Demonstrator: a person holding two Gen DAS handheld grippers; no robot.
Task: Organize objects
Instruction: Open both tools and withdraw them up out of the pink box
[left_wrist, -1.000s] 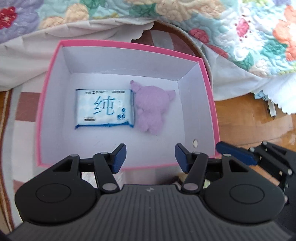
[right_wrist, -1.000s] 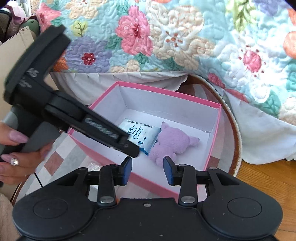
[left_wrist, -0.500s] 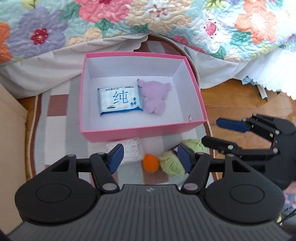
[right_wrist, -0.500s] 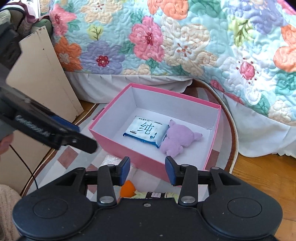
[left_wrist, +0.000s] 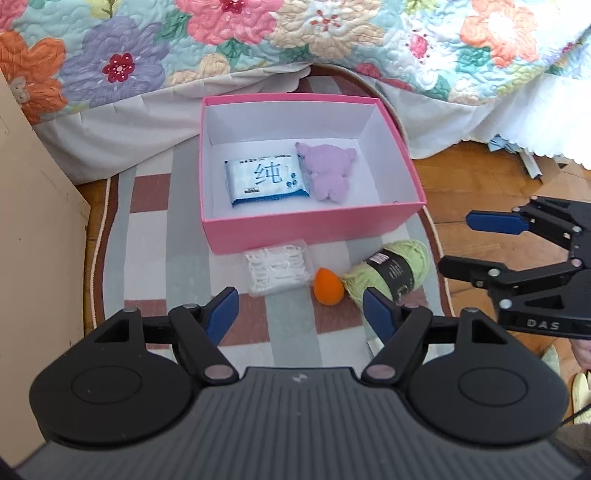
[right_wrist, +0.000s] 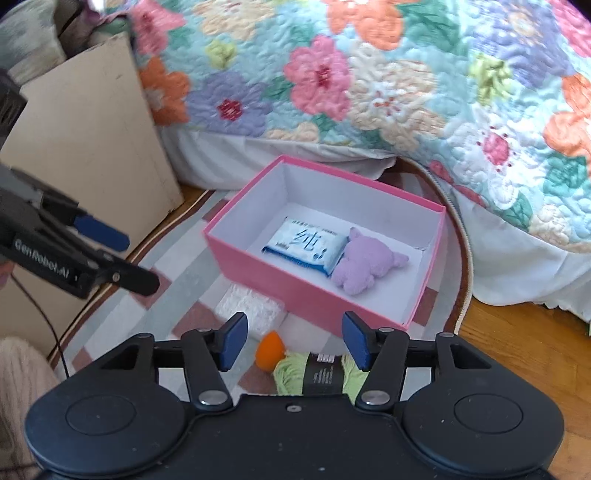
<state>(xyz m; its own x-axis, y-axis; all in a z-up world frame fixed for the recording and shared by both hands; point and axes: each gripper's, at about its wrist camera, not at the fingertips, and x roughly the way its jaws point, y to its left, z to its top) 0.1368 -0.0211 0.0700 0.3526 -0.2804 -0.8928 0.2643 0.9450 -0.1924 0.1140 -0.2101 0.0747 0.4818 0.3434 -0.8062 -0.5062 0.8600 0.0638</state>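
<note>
A pink box (left_wrist: 314, 225) (right_wrist: 258, 266) on the rug holds a blue tissue pack (left_wrist: 266, 181) (right_wrist: 306, 245) and a purple plush toy (left_wrist: 328, 173) (right_wrist: 362, 264). In front of it lie a clear packet of white floss picks (left_wrist: 277, 267) (right_wrist: 249, 306), an orange egg-shaped sponge (left_wrist: 328, 286) (right_wrist: 270, 350) and a green yarn ball (left_wrist: 391, 271) (right_wrist: 317, 374). My left gripper (left_wrist: 301, 312) is open and empty above the rug, near the packet and sponge. My right gripper (right_wrist: 291, 341) is open and empty, just above the sponge and yarn. It also shows at the right of the left wrist view (left_wrist: 476, 243).
A floral quilt (left_wrist: 295, 40) hangs over the bed behind the box. A beige board (left_wrist: 37, 229) (right_wrist: 85, 140) stands at the left. The striped rug (left_wrist: 147, 251) lies on a wooden floor (left_wrist: 480, 184). The other gripper shows at the left of the right wrist view (right_wrist: 110, 254).
Both grippers have pulled back and up from the box, so the packet, sponge and yarn have come into view. My right gripper's jaws have opened wider.
</note>
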